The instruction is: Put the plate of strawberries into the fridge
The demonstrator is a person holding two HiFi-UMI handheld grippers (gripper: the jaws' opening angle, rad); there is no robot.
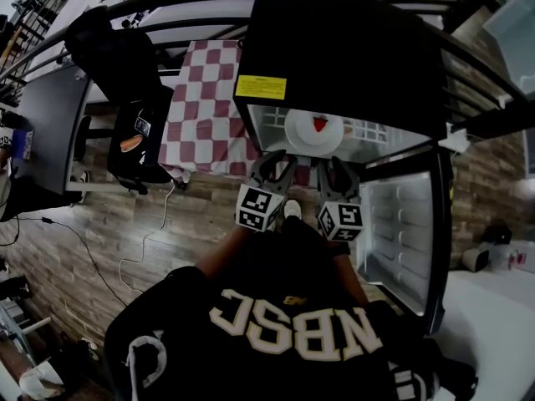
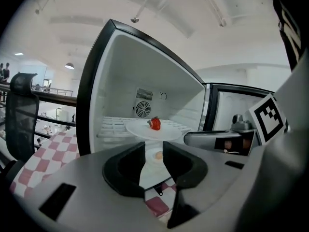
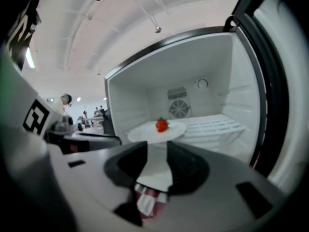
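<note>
Ahead of the two tools, the fridge (image 1: pixel 351 48) roof hides the back of the compartment in the head view. Just past the left tool (image 2: pixel 154 151), a pale spot (image 2: pixel 158 154) seen through its jaw gap is too small to identify, and the tool's body covers the fridge floor. Far off to the left of the right tool (image 3: pixel 157 150) stands a blurred person (image 3: pixel 63 100). To that tool's right, the door (image 3: pixel 289 42) runs off the picture's edge.

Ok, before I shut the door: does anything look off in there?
Only one thing: the plate with its strawberry lies flat on the shelf, but its near rim seems to jut past the shelf's front edge, so the door might nudge it.
</note>
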